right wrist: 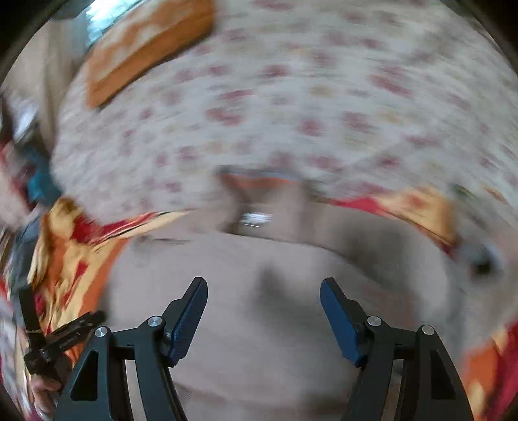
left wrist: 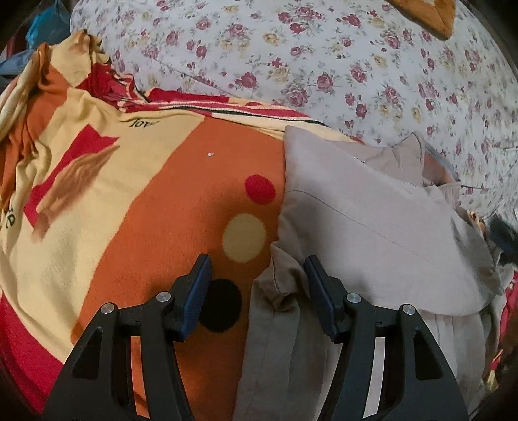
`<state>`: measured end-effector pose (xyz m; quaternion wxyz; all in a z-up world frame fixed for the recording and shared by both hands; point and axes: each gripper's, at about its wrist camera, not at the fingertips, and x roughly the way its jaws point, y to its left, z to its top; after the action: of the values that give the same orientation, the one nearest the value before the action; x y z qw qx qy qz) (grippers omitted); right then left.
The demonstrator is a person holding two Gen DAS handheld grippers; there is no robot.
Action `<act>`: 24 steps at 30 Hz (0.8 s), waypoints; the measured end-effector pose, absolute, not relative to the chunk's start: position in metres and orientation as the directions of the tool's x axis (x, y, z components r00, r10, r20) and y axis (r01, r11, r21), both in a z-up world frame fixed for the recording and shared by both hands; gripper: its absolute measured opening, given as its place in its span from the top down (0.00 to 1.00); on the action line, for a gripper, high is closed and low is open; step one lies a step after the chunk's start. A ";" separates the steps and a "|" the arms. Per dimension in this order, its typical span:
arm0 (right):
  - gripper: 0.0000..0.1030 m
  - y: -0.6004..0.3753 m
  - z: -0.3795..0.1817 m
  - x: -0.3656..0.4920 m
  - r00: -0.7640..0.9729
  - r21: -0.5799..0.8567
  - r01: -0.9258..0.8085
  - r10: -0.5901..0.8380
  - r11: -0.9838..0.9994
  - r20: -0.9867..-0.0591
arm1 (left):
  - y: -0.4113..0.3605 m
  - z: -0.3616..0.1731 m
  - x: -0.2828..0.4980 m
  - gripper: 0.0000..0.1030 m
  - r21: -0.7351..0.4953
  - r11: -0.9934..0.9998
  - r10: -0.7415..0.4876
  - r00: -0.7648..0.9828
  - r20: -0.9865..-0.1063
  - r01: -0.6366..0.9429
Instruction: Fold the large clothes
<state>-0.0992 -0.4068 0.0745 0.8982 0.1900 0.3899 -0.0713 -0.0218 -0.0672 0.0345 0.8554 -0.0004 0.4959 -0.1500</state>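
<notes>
A beige garment [left wrist: 372, 223] lies partly folded on an orange, yellow and red blanket [left wrist: 168, 207] on a bed. My left gripper [left wrist: 257, 268] is open just above the garment's left edge, where a bunched fold [left wrist: 278, 285] sits between the jaws without being held. In the right wrist view, which is blurred by motion, the garment [right wrist: 259, 324] fills the lower middle. My right gripper [right wrist: 264, 291] is open and empty above it. The left gripper also shows in the right wrist view [right wrist: 61, 333] at the lower left.
A floral bedsheet [left wrist: 323, 64] covers the bed beyond the blanket. An orange cushion [left wrist: 430, 13] lies at the far top right, also showing in the right wrist view [right wrist: 145, 42]. Blue and dark items [left wrist: 45, 26] sit off the bed at the far left.
</notes>
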 end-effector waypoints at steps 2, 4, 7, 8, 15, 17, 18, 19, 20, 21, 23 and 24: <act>0.33 -0.379 0.069 -0.066 0.680 0.279 0.198 0.073 0.940 -0.729 | -0.068 0.036 -0.022 0.42 -0.149 0.954 -0.258 0.464 -0.847 0.260; 0.33 -0.357 0.061 -0.038 0.666 0.283 0.146 0.117 0.948 -0.737 | -0.067 0.036 -0.020 0.42 -0.157 0.953 -0.265 0.457 -0.849 0.260; 0.33 -0.329 0.045 0.001 0.638 0.270 0.089 0.153 0.959 -0.755 | -0.065 0.036 -0.015 0.42 -0.172 0.951 -0.275 0.448 -0.850 0.257; 0.33 -0.324 0.041 0.008 0.635 0.261 0.084 0.150 0.962 -0.758 | -0.064 0.037 -0.014 0.42 -0.174 0.951 -0.276 0.451 -0.849 0.255; 0.32 -0.283 0.019 0.049 0.598 0.205 -0.031 0.183 0.978 -0.780 | -0.044 0.058 -0.014 0.42 -0.177 0.966 -0.251 0.530 -0.810 0.187; 0.33 -0.273 0.015 0.059 0.589 0.180 -0.060 0.181 0.982 -0.787 | -0.033 0.068 -0.018 0.42 -0.198 0.966 -0.256 0.558 -0.789 0.163; 0.33 -0.268 0.013 0.064 0.586 0.174 -0.077 0.186 0.982 -0.789 | -0.029 0.073 -0.020 0.42 -0.201 0.967 -0.255 0.573 -0.779 0.157; 0.34 -0.261 0.011 0.068 0.579 0.158 -0.100 0.187 0.982 -0.794 | -0.026 0.078 -0.024 0.42 -0.200 0.968 -0.253 0.591 -0.766 0.155; 0.44 -0.256 0.008 0.071 0.571 0.135 -0.114 0.176 0.984 -0.802 | -0.025 0.081 -0.026 0.42 -0.194 0.969 -0.248 0.603 -0.758 0.155; 0.57 -0.250 0.005 0.075 0.556 0.110 -0.131 0.165 0.985 -0.814 | -0.024 0.084 -0.028 0.42 -0.183 0.971 -0.240 0.613 -0.752 0.156; 0.69 -0.238 -0.001 0.079 0.536 0.072 -0.168 0.152 0.983 -0.831 | -0.024 0.088 -0.030 0.42 -0.161 0.973 -0.229 0.625 -0.747 0.164; 0.82 -0.234 -0.001 0.079 0.540 0.059 -0.182 0.150 0.982 -0.828 | -0.024 0.089 -0.030 0.42 -0.157 0.973 -0.228 0.624 -0.748 0.167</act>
<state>0.0789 -0.2343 -0.0012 0.8773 -0.0172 0.4703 0.0945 -0.0302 -0.0241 0.0887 0.9003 -0.0363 0.4197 -0.1097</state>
